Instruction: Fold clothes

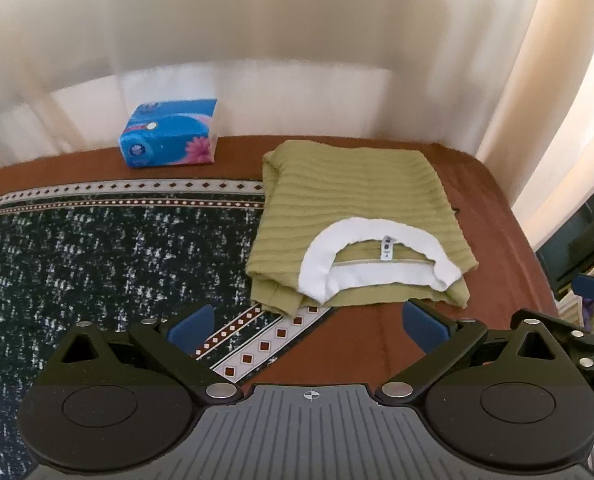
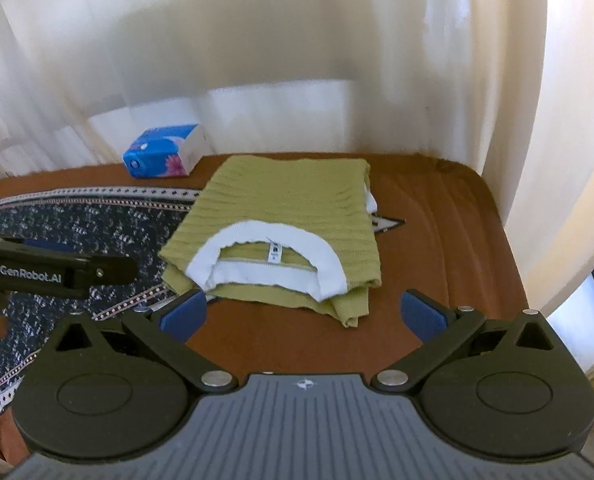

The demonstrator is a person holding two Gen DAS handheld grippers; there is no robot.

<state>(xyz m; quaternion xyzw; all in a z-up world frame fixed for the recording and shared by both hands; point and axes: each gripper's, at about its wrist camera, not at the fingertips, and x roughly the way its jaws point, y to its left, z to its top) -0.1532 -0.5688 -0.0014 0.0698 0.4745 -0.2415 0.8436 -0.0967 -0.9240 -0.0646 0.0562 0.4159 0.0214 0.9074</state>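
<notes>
A green ribbed top (image 1: 353,196) with a white collar (image 1: 377,232) lies folded into a rectangle on the brown table, collar side nearest me. The same top (image 2: 289,204) fills the middle of the right wrist view. My left gripper (image 1: 309,326) hangs above the table just short of the top's near edge, jaws wide open, nothing between the blue pads (image 1: 191,326). My right gripper (image 2: 303,316) hovers likewise over the near hem, open and empty. The left gripper's black body (image 2: 57,272) shows at the left edge of the right wrist view.
A blue tissue pack (image 1: 171,134) stands at the back of the table by the white curtain (image 1: 297,40). A dark patterned cloth (image 1: 97,248) covers the left part of the table. The table's right edge (image 1: 525,240) drops off near dark furniture.
</notes>
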